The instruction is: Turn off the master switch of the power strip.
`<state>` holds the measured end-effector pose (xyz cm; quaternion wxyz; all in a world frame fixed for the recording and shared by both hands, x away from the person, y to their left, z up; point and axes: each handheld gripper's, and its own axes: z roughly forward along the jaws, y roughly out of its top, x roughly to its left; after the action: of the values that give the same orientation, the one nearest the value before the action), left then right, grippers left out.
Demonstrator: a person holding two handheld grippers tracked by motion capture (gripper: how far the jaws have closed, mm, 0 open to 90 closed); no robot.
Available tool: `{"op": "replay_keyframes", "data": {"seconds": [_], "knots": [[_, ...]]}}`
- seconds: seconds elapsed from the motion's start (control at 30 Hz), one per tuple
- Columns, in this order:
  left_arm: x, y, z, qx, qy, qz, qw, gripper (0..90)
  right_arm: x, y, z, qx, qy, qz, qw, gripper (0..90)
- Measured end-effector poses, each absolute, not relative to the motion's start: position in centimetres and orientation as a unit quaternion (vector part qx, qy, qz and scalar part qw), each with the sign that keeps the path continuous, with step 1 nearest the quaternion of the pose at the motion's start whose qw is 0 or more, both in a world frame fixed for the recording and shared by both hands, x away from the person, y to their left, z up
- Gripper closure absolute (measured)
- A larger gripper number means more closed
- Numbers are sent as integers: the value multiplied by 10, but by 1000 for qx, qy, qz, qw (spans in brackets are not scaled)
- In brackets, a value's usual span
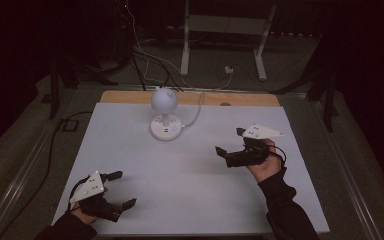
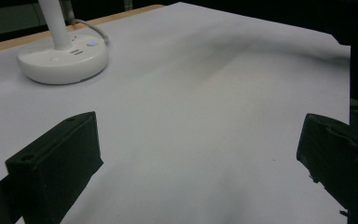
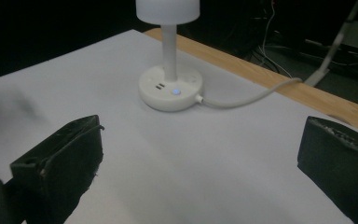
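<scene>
We found a white-covered table (image 1: 190, 190) with a strip of bare wood along its far edge. No containers stood on it. Toward the far centre we noted a white desk lamp (image 1: 165, 112): a round base, a slim upright stem and a rounded head. The base carried two small ports and a lit blue dot, and a white cable (image 1: 196, 116) ran from it over the far edge. The right gripper (image 1: 230, 142) was held at the right side, jaws wide apart and gripping nothing. The left gripper (image 1: 121, 189) sat at the near left corner, jaws likewise spread and empty. Both were well apart from the lamp.
</scene>
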<state>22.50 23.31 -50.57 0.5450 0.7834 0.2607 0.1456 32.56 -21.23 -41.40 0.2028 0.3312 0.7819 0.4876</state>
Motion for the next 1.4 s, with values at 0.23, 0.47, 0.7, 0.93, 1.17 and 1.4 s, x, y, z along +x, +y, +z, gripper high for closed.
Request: {"op": "replay_keyframes", "data": {"seconds": [0.23, 0.47, 0.7, 0.93, 1.17, 1.4], "knots": [[225, 234, -506, 783, 260, 145, 546, 3, 338, -201, -409, 323, 780, 499, 197, 0], [225, 233, -505, 784, 259, 145, 546, 2, 353, -188, -406, 316, 781, 502, 195, 0], [225, 233, -505, 784, 259, 145, 546, 3, 364, -174, -405, 309, 784, 504, 188, 0], [225, 234, -505, 784, 258, 144, 546, 3, 375, -158, -408, 301, 789, 504, 180, 0], [224, 233, -505, 782, 257, 141, 549, 3, 386, -143, -416, 289, 801, 496, 167, 0], [224, 233, -505, 782, 257, 141, 549, 3, 395, -130, -424, 283, 804, 496, 163, 0]]}}
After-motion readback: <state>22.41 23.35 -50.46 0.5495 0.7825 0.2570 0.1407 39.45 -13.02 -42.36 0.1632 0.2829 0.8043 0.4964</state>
